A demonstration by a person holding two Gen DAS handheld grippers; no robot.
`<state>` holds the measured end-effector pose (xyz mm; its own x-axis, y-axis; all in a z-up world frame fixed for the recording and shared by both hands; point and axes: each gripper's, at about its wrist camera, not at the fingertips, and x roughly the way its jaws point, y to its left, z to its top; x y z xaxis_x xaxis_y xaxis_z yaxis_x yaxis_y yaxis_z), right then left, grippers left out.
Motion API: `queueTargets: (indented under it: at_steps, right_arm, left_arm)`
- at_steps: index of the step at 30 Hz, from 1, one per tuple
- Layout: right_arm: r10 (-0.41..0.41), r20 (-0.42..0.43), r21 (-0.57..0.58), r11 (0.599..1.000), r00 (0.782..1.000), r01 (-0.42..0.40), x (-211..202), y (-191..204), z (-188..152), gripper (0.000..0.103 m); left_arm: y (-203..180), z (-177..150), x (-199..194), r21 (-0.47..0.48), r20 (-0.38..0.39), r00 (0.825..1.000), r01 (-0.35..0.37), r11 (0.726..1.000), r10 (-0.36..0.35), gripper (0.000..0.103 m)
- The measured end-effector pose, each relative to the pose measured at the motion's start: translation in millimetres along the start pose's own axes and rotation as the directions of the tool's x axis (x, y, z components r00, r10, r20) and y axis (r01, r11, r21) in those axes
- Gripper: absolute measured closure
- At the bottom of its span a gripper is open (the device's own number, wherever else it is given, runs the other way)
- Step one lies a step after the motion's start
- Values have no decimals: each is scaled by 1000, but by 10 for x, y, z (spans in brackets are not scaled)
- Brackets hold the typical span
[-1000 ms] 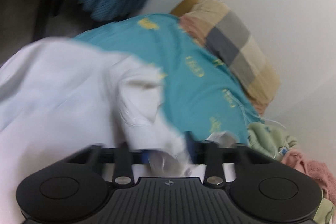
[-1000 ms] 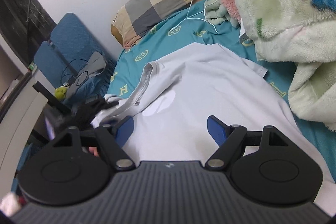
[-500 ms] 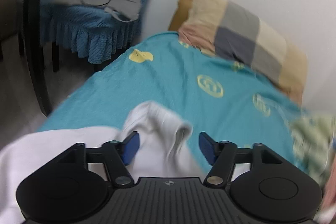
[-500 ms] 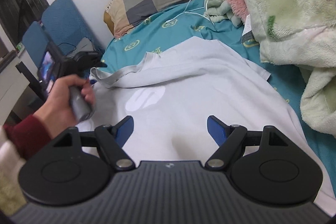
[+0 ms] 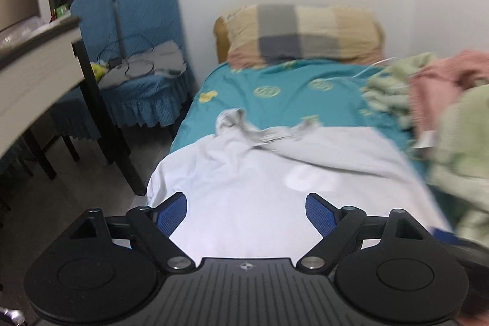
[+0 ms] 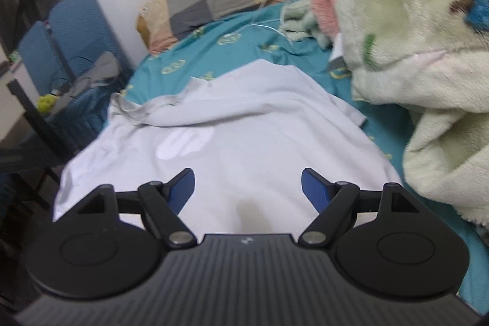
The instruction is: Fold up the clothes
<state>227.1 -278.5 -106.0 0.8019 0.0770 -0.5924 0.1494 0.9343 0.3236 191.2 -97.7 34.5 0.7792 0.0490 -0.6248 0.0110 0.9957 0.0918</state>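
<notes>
Lying spread across the teal patterned bedsheet (image 5: 284, 87), the pale white cotton T-shirt (image 6: 250, 136) has its grey-ribbed collar bunched toward the checked beige-and-grey pillow (image 5: 302, 35). Both the left gripper (image 5: 246, 214) and right gripper (image 6: 247, 188) hover over the shirt's near end, jaws spread wide, holding nothing. A fluffy green blanket (image 6: 421, 35) is heaped beside the shirt.

Shirt (image 5: 262, 188), pillow (image 5: 302, 35) on bed (image 5: 284, 90)

pillow (image 5: 301, 34): motion-blurred | fleece blanket (image 6: 421, 51): cropped right | shirt hem: behind jaws
</notes>
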Motion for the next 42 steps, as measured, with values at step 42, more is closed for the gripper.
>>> queueTargets:
  at_steps: [42]
  right_arm:
    - [126, 64, -70, 990, 990, -122, 688, 282, 593, 30]
  left_arm:
    - [667, -1194, 426, -107, 57, 989, 144, 984, -139, 5]
